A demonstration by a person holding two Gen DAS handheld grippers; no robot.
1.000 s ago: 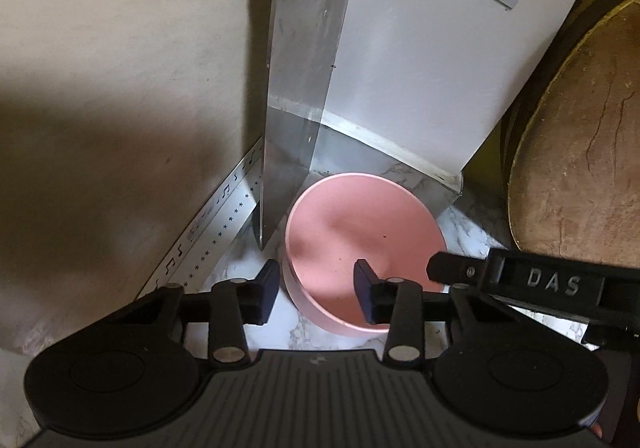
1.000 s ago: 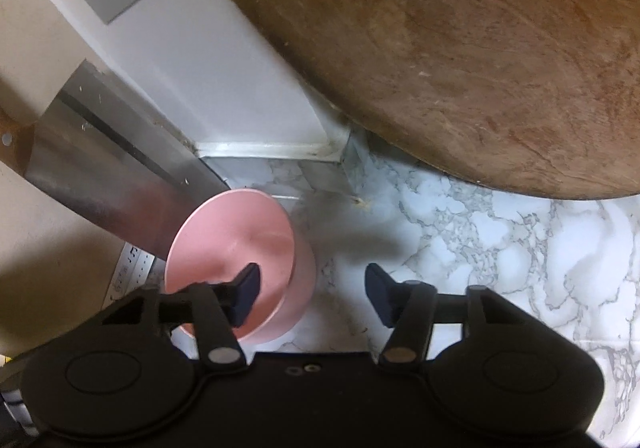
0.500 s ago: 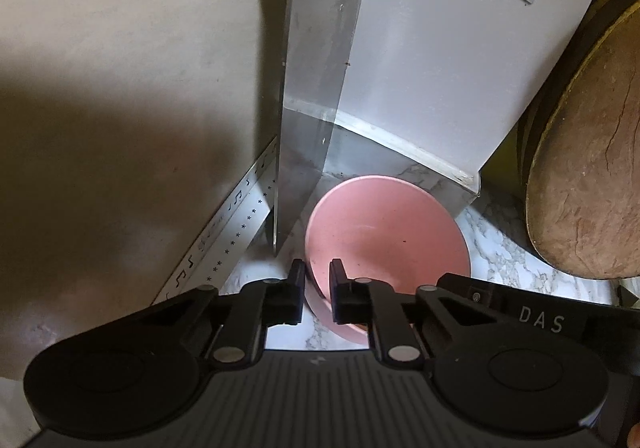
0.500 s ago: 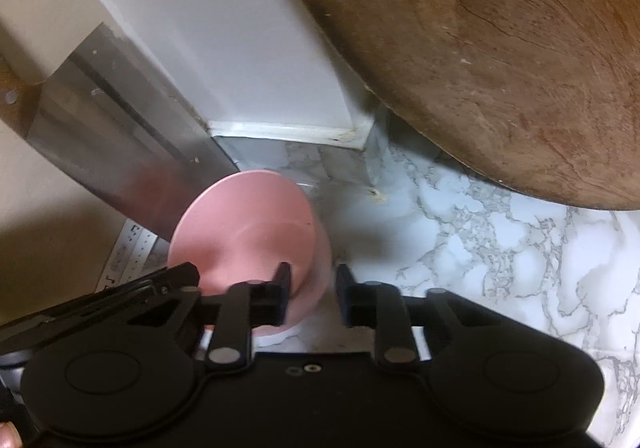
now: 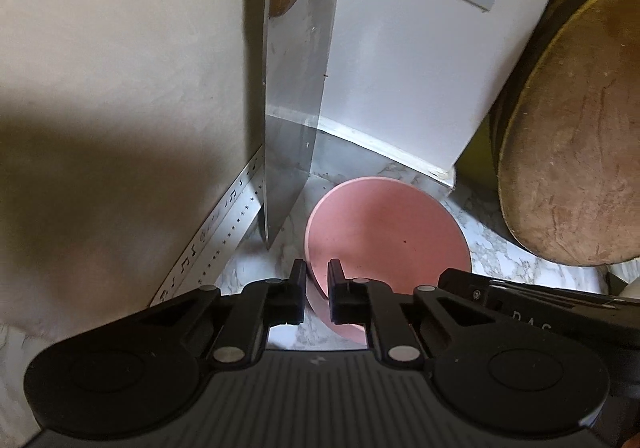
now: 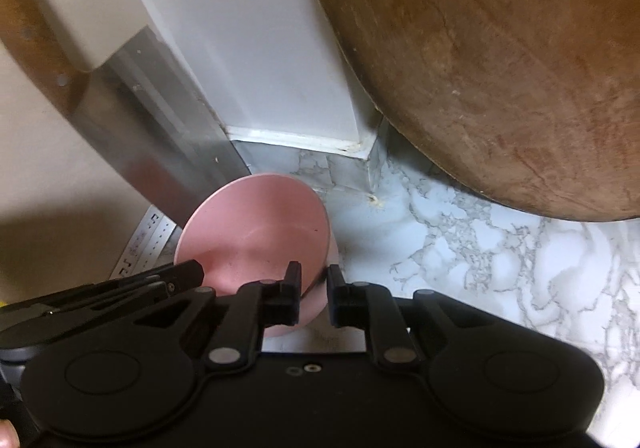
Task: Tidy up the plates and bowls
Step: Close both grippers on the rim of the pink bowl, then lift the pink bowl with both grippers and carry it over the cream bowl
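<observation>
A pink bowl [image 5: 388, 232] sits in the corner of the marble counter, its mouth tilted toward the wall. My left gripper [image 5: 317, 280] is shut on the bowl's left rim, one pad inside and one outside. My right gripper [image 6: 314, 284] is shut on the opposite rim of the same pink bowl [image 6: 256, 232], its left pad inside the bowl. Each gripper shows at the edge of the other's view: the right gripper [image 5: 520, 300] and the left gripper [image 6: 120, 288]. Whether the bowl's base touches the counter is hidden behind the fingers.
A steel cleaver [image 5: 296, 108] with a wooden handle leans against the wall right behind the bowl. A thick round wooden chopping board [image 6: 500, 60] leans at the right. A white column [image 5: 400, 68] with a vent fills the corner. Open marble counter [image 6: 480, 268] lies to the right.
Both grippers have gone from wide open to shut on the bowl's rim. The bowl has tipped and both views have risen slightly from the counter.
</observation>
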